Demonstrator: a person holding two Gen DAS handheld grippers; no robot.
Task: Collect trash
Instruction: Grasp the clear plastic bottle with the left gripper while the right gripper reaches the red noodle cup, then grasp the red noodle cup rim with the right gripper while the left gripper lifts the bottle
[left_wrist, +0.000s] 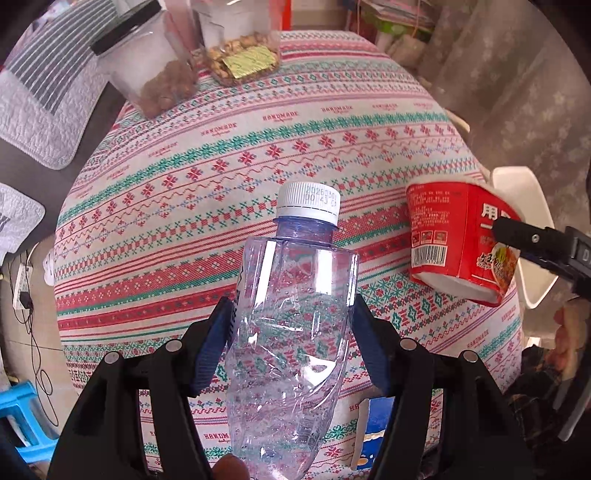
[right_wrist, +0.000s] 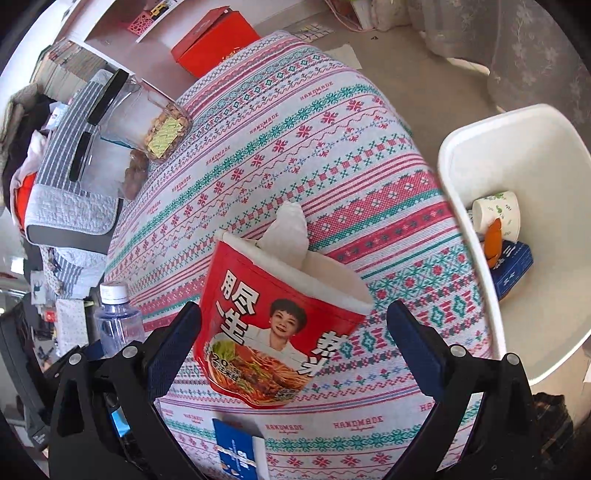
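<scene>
Squeezing the crumpled empty water bottle (left_wrist: 291, 325), your left gripper (left_wrist: 291, 343) holds something light and springy, while your right gripper (right_wrist: 291, 347) gapes around the thin-walled instant noodle cup (right_wrist: 273, 328); pinch its stiff rim beside the white bin (right_wrist: 517, 155).

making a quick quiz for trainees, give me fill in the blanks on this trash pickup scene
1. The left gripper is shut on a clear plastic bottle with a ____ cap.
2. The noodle cup between the right gripper's open jaws is mainly ____.
3. A crumpled ____ sticks out of the cup's mouth.
4. The white bin already holds a paper ____.

Missing words: white; red; tissue; cup
</scene>
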